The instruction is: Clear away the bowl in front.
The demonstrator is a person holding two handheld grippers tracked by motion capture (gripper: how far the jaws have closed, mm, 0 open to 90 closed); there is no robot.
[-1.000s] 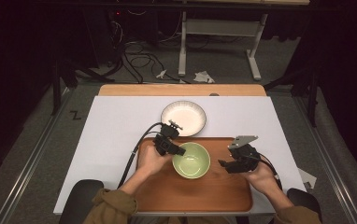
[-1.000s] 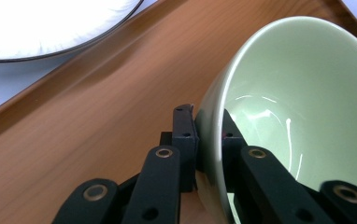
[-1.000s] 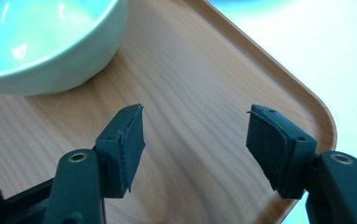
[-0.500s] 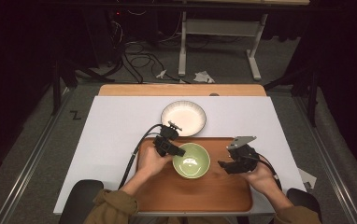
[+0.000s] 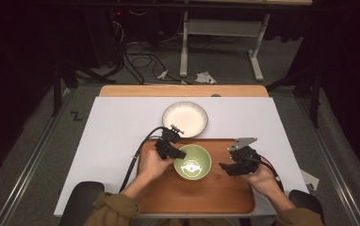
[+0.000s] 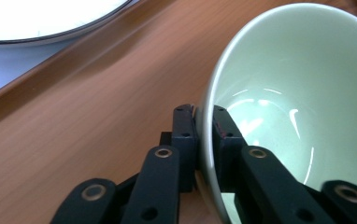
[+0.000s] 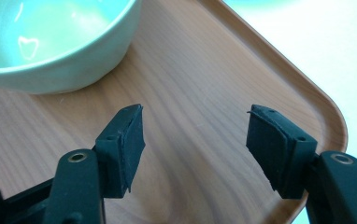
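Our green bowl (image 5: 192,162) has tipped slightly, mouth upward, left gripper (image 6: 203,122) clamping its rim; right gripper (image 7: 195,135) gapes beside it.

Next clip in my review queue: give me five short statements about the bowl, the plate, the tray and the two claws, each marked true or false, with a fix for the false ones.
1. The left claw is clamped on the rim of the green bowl. True.
2. The right claw holds the white plate. False: its jaws are open with nothing between them, above the wooden tray.
3. The green bowl sits inside the tray. True.
4. The white plate is on the tray. False: it rests on the white table surface beyond the tray.
5. The bowl is full of rice. False: no rice shows inside it.
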